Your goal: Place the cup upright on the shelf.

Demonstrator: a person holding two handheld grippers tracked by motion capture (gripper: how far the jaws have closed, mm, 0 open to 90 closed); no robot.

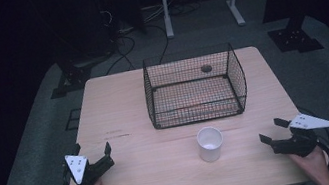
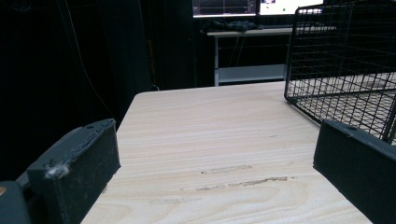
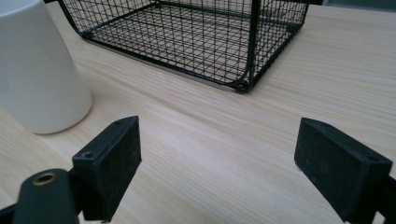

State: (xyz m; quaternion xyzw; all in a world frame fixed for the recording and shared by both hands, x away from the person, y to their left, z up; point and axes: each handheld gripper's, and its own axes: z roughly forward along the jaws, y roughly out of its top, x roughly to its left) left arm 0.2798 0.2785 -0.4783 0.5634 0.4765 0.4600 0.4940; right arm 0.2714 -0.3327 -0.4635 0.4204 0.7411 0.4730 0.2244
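White cup (image 1: 210,143) stands upright on the pale wooden surface (image 1: 156,175), just in front of the black wire basket (image 1: 195,86) and close to its front wall, without touching it. I use the cup as my landmark. My right gripper (image 1: 274,131) rests low on the surface to the right of the cup, jaws spread wide and empty, pointing toward it. In the right gripper view, the cup (image 3: 37,70) sits ahead and to the left of the jaws, with the basket corner (image 3: 243,84) beyond it. My left gripper (image 1: 94,152) rests well to the left of the cup, also wide open and holding nothing; its view looks along bare wood toward the basket's side (image 2: 345,84).

I judge the step in hand to be reaching for the cup with the right gripper. To do it well, I would swing the gripper left until the cup sits centred between the jaws, keep them level and at mid-height on the wall, and close gently, since a light, tapered cup could tip or slide toward the basket.
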